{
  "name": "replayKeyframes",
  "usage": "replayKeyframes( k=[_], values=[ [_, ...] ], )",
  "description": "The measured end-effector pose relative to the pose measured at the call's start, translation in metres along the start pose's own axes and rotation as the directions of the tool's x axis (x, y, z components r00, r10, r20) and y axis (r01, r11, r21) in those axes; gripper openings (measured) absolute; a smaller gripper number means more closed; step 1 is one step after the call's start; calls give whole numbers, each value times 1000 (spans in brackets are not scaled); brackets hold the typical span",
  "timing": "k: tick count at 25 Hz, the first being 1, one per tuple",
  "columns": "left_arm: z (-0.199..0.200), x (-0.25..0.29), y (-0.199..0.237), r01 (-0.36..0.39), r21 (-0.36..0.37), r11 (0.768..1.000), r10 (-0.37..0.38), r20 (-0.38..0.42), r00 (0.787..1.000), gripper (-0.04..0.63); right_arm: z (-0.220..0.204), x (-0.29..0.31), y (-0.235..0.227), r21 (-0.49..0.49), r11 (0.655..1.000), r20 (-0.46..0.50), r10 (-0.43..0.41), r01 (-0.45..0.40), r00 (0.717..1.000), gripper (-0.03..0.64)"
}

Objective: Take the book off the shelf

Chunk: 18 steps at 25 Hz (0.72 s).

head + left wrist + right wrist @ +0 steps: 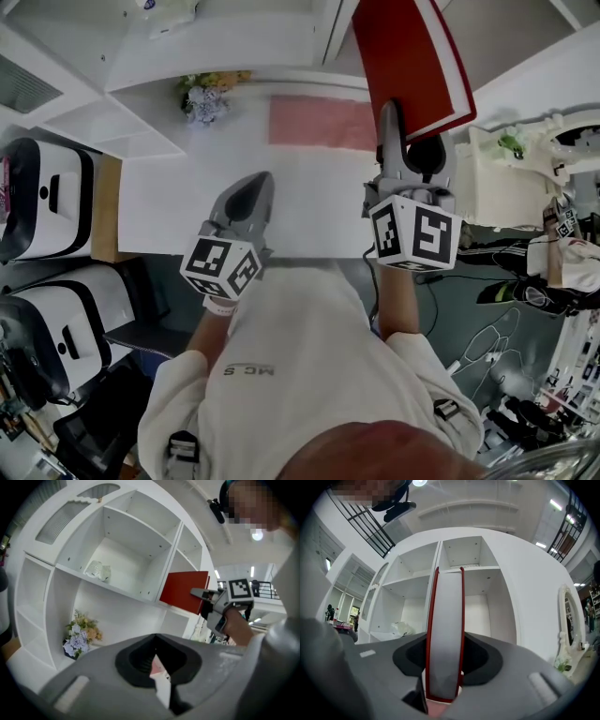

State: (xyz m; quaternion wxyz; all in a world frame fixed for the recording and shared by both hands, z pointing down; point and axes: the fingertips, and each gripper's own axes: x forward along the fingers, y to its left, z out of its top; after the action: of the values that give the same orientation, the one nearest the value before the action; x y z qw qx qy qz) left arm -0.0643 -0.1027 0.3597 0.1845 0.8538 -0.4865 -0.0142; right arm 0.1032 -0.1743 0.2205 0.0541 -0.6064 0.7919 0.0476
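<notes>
The red book (412,66) with white page edges is out in front of the white shelf unit (234,42), held upright. My right gripper (394,117) is shut on its lower edge. In the right gripper view the book (445,634) stands between the two jaws, page edges toward the camera, with the shelf compartments (478,555) behind it. The left gripper view shows the book (183,592) and the right gripper (199,592) at the right. My left gripper (255,183) hovers over the white desk, shut, with nothing in it (156,639).
A small bunch of flowers (208,94) stands at the back of the desk (187,206), beside a pink mat (319,122). A crumpled clear object (99,570) lies on a shelf. White machines (47,197) stand at the left, an ornate white mirror (525,159) at the right.
</notes>
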Motion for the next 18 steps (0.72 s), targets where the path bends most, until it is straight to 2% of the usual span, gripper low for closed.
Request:
replayKeyframes(
  k=[11,18],
  values=[
    [-17,6,-15,46,-21,999,-47,-36,998,0,-21,-55,12,-23,1000,-19,14,-14,1000,172],
    [-22,10,-23,73,-17,997,-74,-56,996,0,-28,-87,9,48,998,58,45,-48,997,172]
  ],
)
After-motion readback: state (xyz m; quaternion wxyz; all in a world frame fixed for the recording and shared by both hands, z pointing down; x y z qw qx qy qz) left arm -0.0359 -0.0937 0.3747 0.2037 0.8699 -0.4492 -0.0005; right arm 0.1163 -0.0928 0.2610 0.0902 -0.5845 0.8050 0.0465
